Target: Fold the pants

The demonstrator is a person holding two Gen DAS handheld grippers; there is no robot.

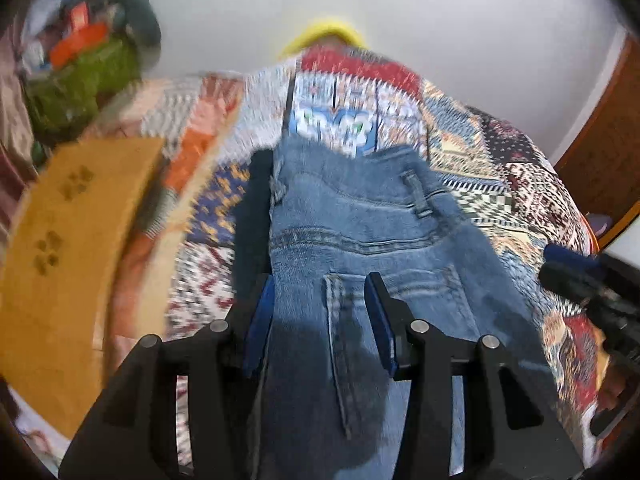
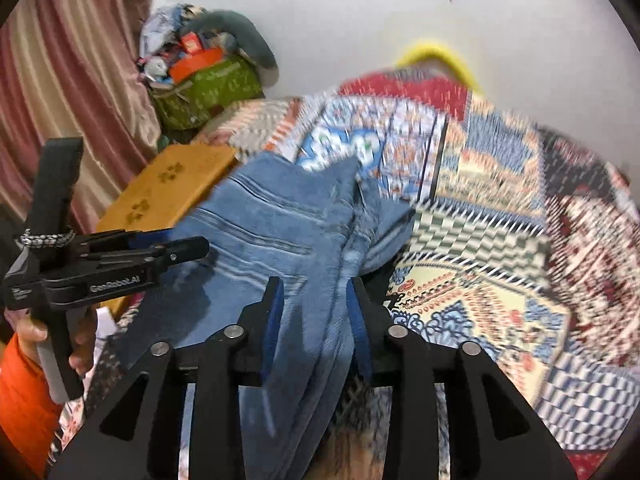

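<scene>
- Jeans (image 1: 360,232): blue denim, spread over patchwork quilt (image 1: 500,168), waistband end farthest from both claws.
- Left gripper (image 1: 320,300): jaws partly apart, denim with back pocket between its pads; grip uncertain.
- Right gripper (image 2: 316,300): pads close against a bunched denim fold, apparently clamping it.
</scene>
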